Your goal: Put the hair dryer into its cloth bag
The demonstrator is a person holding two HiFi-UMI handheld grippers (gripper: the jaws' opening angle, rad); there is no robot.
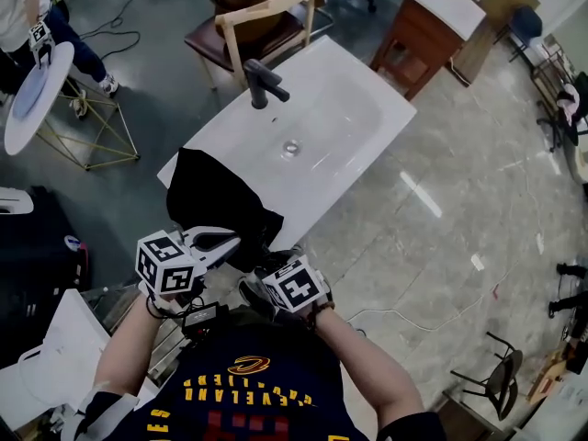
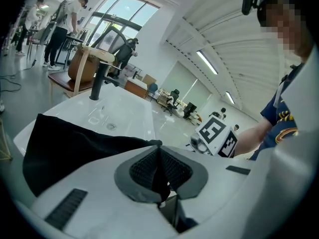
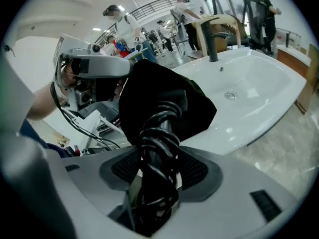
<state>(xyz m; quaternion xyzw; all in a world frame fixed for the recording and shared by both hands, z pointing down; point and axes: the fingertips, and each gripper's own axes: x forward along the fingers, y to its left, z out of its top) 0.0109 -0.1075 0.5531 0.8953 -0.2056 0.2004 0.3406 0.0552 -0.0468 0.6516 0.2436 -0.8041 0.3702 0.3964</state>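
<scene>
The black cloth bag (image 1: 216,196) lies over the near left corner of the white sink top (image 1: 349,108). My left gripper (image 1: 230,243) is shut on a fold of the bag's edge (image 2: 158,169), and the rest of the bag (image 2: 75,148) spreads out to the left. My right gripper (image 1: 266,263) is shut on the hair dryer's handle (image 3: 159,148), which has its black cord wound round it. The handle's far end runs into the bag (image 3: 164,101), so the dryer's head is hidden. The two grippers sit close together at the bag's mouth.
A dark faucet (image 1: 262,83) and a drain (image 1: 291,147) are on the sink top. Behind it stand a wooden chair (image 1: 266,16) and a wooden cabinet (image 1: 432,26). A round white table (image 1: 37,85) is at the left. Cables and white parts lie at my lower left (image 1: 55,356).
</scene>
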